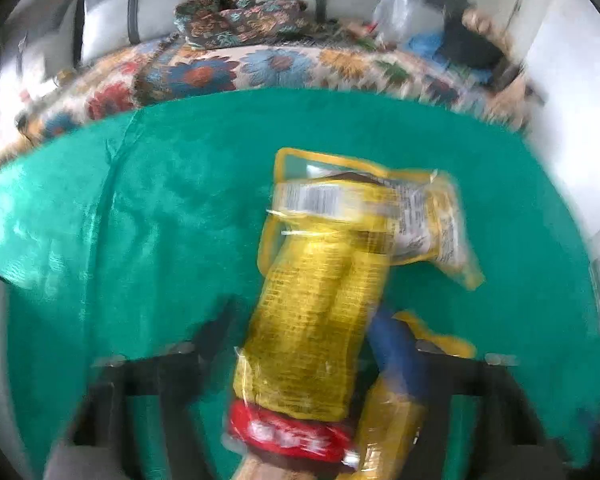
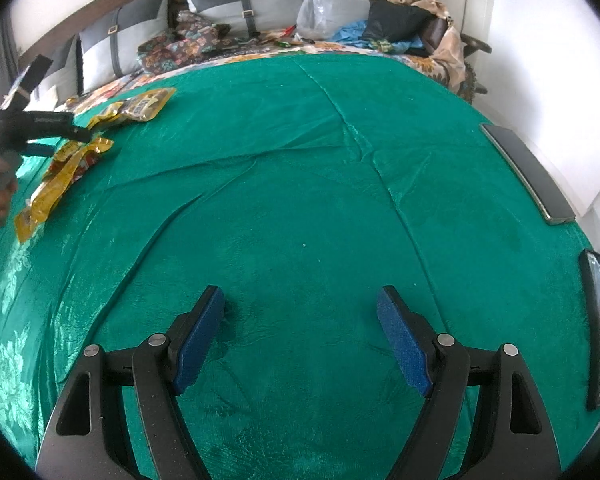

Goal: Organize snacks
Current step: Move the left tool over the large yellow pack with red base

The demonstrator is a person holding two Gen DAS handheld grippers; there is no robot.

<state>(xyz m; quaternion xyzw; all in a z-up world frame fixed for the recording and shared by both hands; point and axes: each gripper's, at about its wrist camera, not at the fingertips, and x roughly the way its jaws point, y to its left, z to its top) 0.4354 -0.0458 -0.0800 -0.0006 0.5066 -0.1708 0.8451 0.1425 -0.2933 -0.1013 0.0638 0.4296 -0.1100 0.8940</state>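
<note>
- Two jaws of the left gripper [image 1: 308, 360] squeeze a yellow snack bag [image 1: 312, 320]; grip it tight.
- Right gripper [image 2: 300, 336] hangs wide, holding nothing, over the green cloth [image 2: 300, 160].

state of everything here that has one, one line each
left gripper: closed on the yellow snack packet
right gripper: open, nothing between its fingers
second yellow packet: sealed, lying flat on the green cloth
clear plastic bag: crumpled, upright by the cushions
</note>
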